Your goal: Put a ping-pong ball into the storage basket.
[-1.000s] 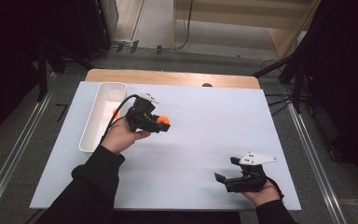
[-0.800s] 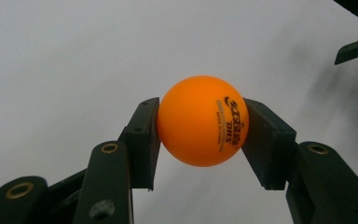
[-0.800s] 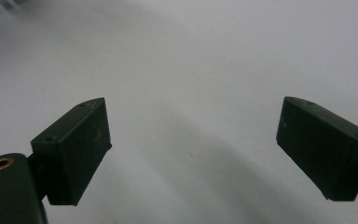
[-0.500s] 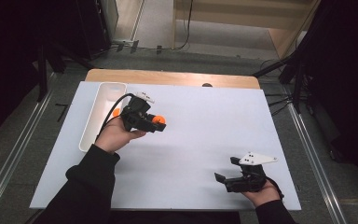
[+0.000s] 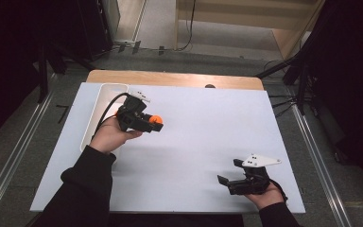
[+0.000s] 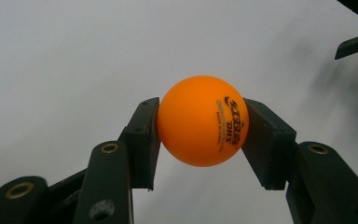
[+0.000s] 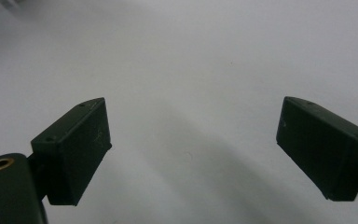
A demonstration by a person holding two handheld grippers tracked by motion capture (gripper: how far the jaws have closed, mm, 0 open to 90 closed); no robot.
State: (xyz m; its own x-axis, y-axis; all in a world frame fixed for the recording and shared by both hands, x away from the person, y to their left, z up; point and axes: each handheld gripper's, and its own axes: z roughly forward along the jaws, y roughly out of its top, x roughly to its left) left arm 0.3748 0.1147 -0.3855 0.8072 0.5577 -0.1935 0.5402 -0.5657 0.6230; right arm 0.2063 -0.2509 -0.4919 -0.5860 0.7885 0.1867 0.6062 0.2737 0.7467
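Observation:
An orange table-tennis ball point(image 6: 203, 120) with dark printed lettering is clamped between the two black jaws of my left gripper point(image 6: 200, 126), which is shut on it. From above, that left gripper point(image 5: 155, 123) hovers over the left part of the white table sheet point(image 5: 208, 127), with the ball point(image 5: 155, 119) at its tip pointing right. My right gripper point(image 5: 227, 177) rests near the front right edge, jaws wide apart. In the right gripper view the right gripper point(image 7: 193, 149) holds nothing; only bare white sheet lies between its fingers.
A long white tray point(image 5: 97, 109) lies along the sheet's left edge, just behind the left hand. A wooden tabletop strip point(image 5: 170, 78) shows at the far edge. Dark stands and rails flank the table.
The left hand with the ball has drifted slightly left and toward the tray. The right gripper has stayed in place.

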